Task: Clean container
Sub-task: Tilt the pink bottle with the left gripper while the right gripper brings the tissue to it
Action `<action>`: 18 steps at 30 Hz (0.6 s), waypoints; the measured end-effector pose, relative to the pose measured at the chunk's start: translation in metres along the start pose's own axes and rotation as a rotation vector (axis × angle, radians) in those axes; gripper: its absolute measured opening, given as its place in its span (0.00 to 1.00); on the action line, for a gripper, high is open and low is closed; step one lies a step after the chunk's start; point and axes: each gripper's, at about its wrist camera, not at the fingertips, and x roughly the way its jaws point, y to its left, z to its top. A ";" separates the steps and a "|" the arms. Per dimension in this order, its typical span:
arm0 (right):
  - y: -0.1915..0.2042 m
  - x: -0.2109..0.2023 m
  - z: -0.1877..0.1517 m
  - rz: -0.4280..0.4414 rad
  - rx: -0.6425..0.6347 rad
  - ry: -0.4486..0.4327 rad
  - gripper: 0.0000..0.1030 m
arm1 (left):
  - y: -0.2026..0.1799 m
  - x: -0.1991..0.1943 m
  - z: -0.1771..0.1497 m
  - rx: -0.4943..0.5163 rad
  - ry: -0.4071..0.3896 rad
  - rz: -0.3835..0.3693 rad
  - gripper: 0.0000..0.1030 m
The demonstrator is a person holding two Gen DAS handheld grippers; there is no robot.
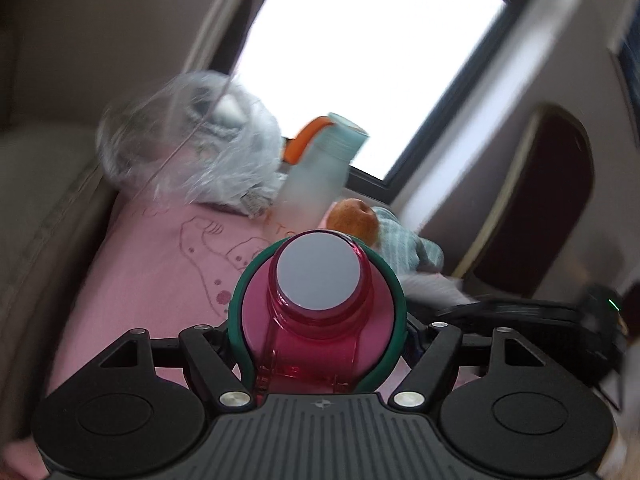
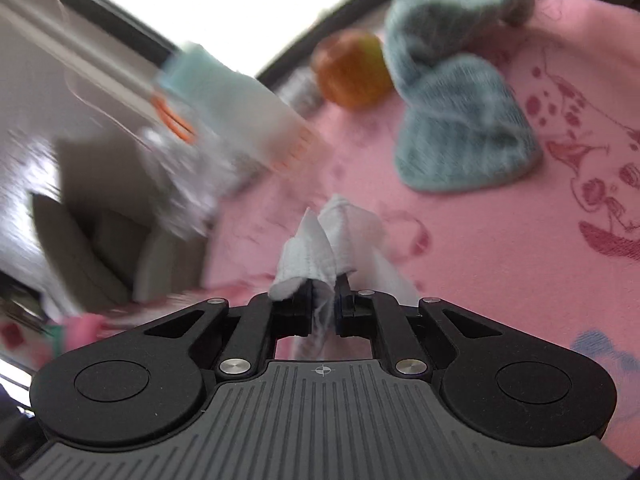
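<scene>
The surface (image 2: 500,264) is covered by a pink cloth printed with dark red line drawings of spotted animals. At its far side, under a bright window (image 1: 372,60) with a dark frame, several things stand close together: a frosted bottle (image 1: 316,184) with a pale teal cap and an orange loop, a crumpled clear plastic bag (image 1: 188,152) to its left, a round orange fruit (image 1: 354,222) just to its right, and a folded blue-green cloth (image 1: 404,248) touching the fruit on the right. A beige wall runs along the left, and a dark arched panel (image 1: 536,208) with a pale edge stands at the right of the room. Both views are blurred.

The left gripper (image 1: 316,344) is clamped around a red translucent container (image 1: 316,304), its green-edged fingers (image 1: 240,320) pressed to both sides of the body; the container's round grey lid faces the camera, near side of the surface. The right gripper (image 2: 323,304) pinches a crumpled white tissue (image 2: 332,240) between its nearly closed fingers, above the pink cloth.
</scene>
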 end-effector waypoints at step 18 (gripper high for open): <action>0.022 0.012 -0.033 0.217 -0.046 -0.064 0.11 | 0.014 0.007 0.014 -0.181 0.015 0.036 0.69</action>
